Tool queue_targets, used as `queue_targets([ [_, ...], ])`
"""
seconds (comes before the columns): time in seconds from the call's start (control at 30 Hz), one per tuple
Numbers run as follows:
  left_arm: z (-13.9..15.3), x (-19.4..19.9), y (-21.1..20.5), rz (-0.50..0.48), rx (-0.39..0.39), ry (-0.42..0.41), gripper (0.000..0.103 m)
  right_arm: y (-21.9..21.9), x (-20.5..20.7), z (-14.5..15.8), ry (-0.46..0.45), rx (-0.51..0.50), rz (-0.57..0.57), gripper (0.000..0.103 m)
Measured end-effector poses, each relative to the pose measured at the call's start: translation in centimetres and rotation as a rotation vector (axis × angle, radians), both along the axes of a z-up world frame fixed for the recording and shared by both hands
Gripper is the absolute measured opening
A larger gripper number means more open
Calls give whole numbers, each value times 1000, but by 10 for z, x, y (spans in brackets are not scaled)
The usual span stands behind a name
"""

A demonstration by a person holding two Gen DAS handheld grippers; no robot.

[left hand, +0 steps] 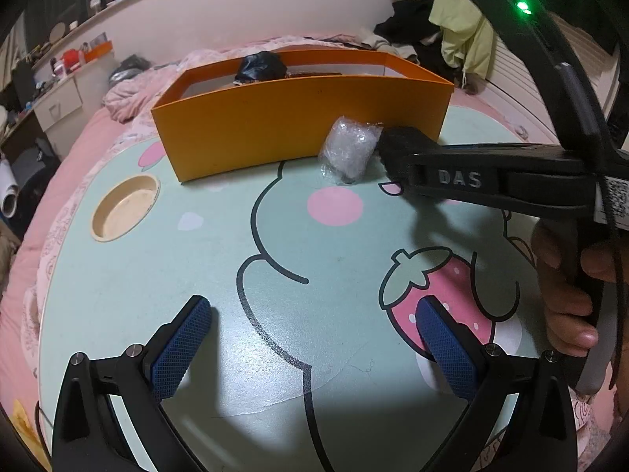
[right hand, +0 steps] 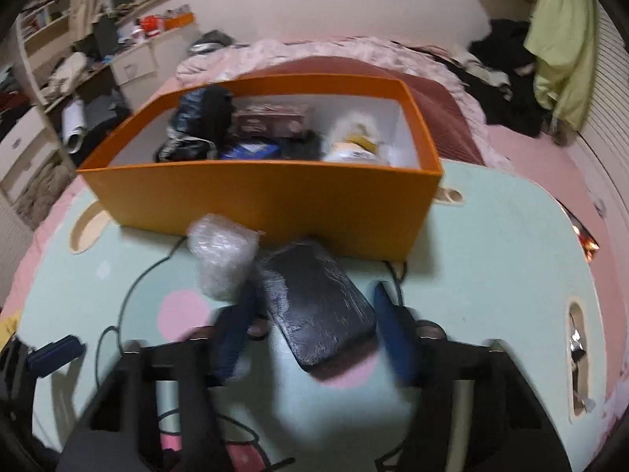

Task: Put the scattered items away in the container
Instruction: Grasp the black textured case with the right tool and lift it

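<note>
Still on the worktop (right hand: 491,259): one crinkly clear bundle (right hand: 220,255) and one flat black slab (right hand: 322,310), flanked by the right gripper (right hand: 314,338) fingers; left gripper (left hand: 314,350) fingers apart, empty, before one orange cardboard box (right hand: 275,200).

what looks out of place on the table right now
Two items still lie outside the orange box, right against its front wall: a crumpled clear plastic bundle and a flat black pouch, lying askew between the right gripper fingers. The pouch surface looks creased.

Dim indoor light, fisheye-bent edges; right wrist view motion-blurred.
</note>
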State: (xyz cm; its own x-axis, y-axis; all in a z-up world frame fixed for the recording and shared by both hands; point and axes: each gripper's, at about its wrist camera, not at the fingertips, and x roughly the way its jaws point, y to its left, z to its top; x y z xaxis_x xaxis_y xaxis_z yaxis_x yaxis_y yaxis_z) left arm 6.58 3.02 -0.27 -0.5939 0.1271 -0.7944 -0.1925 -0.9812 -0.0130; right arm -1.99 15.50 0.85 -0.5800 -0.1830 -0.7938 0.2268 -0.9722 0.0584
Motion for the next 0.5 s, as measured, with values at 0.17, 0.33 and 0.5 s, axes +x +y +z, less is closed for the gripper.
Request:
queue_targets([
  [0.17, 0, 0, 0, 0, 0, 0, 103, 18, 20, 0, 12, -41, 8, 41],
  [0.33, 1, -1, 1, 0, 1, 0, 103, 48, 56, 13, 52, -78, 3, 41],
  [0.5, 1, -1, 1, 0, 1, 1, 103, 66, 78, 8, 22, -110, -3, 41],
])
